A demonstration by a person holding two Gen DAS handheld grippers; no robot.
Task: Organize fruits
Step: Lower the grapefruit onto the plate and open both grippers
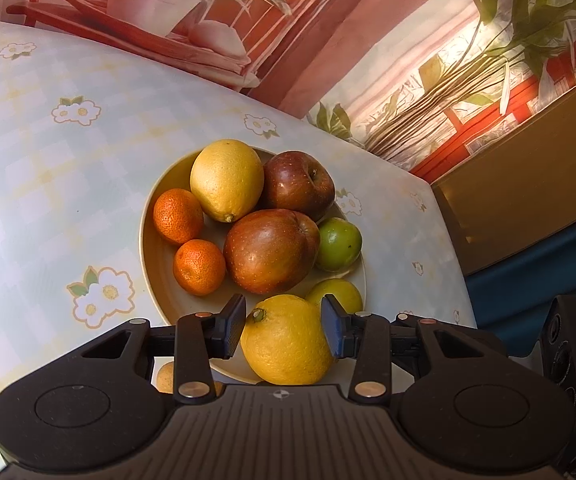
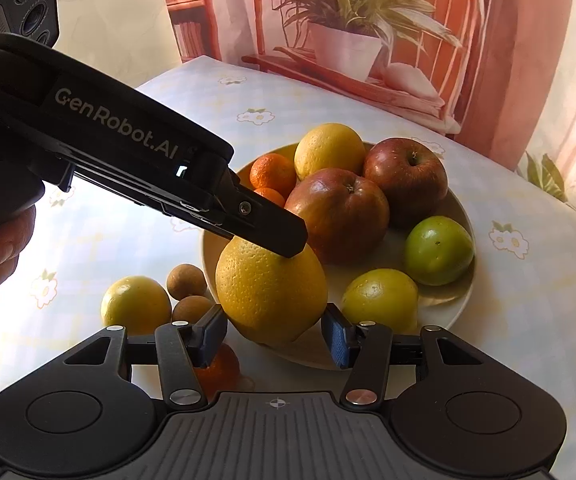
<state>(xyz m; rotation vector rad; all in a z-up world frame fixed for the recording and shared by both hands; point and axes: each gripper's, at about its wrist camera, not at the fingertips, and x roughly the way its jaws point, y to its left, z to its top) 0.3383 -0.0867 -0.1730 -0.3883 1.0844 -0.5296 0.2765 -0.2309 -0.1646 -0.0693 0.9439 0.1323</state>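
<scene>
A cream plate [image 1: 155, 248] [image 2: 462, 208] on the table holds two red apples [image 1: 269, 250] [image 2: 338, 214], a lemon [image 1: 225, 180] [image 2: 330, 150], two mandarins [image 1: 199, 266] [image 2: 272, 174], a green fruit [image 1: 339, 244] [image 2: 438, 250] and a yellow-green fruit [image 1: 338, 292] [image 2: 380, 298]. My left gripper [image 1: 283, 330] is shut on a big yellow lemon [image 1: 285, 340] [image 2: 269, 288] at the plate's near rim; it shows in the right wrist view [image 2: 288, 246] above that lemon. My right gripper [image 2: 275, 336] is open, its jaws beside the same lemon without visibly pressing it.
On the flowered tablecloth left of the plate lie a yellow-green fruit [image 2: 135, 304], two small brown fruits [image 2: 185, 282] and an orange mandarin [image 2: 219, 366] under my right gripper. The table's right edge [image 1: 454, 248] meets a golden-brown cabinet. A printed curtain hangs behind.
</scene>
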